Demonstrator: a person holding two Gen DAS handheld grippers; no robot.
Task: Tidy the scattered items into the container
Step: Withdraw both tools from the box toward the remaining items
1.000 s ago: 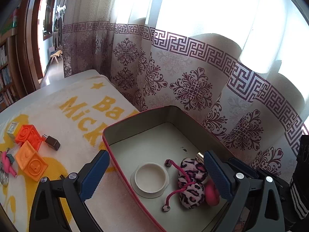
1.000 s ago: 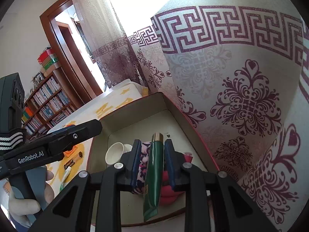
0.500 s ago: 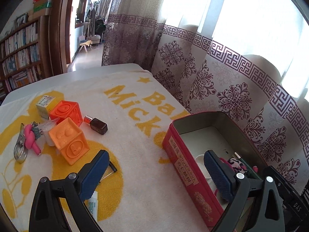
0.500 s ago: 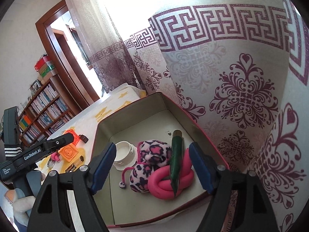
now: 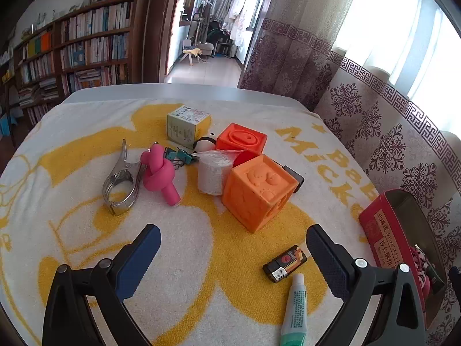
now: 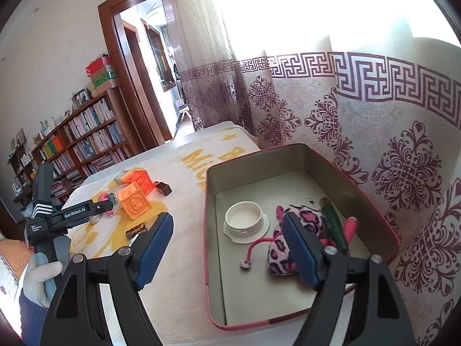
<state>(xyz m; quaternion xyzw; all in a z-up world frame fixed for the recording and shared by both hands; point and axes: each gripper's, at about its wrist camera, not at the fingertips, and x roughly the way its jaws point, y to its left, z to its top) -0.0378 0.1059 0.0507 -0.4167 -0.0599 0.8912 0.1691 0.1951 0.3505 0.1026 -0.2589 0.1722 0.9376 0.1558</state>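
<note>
Left gripper (image 5: 232,259): spread, empty, above the towel.
Right gripper (image 6: 227,248): spread, empty, nothing between its jaws.
Nearest item: orange cube (image 5: 259,190), centre, looks light and soft; grip opposite flat faces.
Tin (image 6: 371,193): far right.

Red tin (image 6: 299,321) with pale grey-beige inside holds a pink-black leopard-print plush (image 6: 305,216), dark green tube (image 6: 334,225), white lid (image 6: 245,219). White towel (image 5: 201,259) with yellow print carries two orange cubes (image 5: 259,190), pink knotted toy (image 5: 160,173), silver clip (image 5: 121,181), black-orange battery (image 5: 283,262), white-green tube (image 5: 295,311). Both grippers have blue pads (image 5: 138,259) on black frames; cream curtain (image 6: 389,150) has a maroon key border and floral pattern.
</note>
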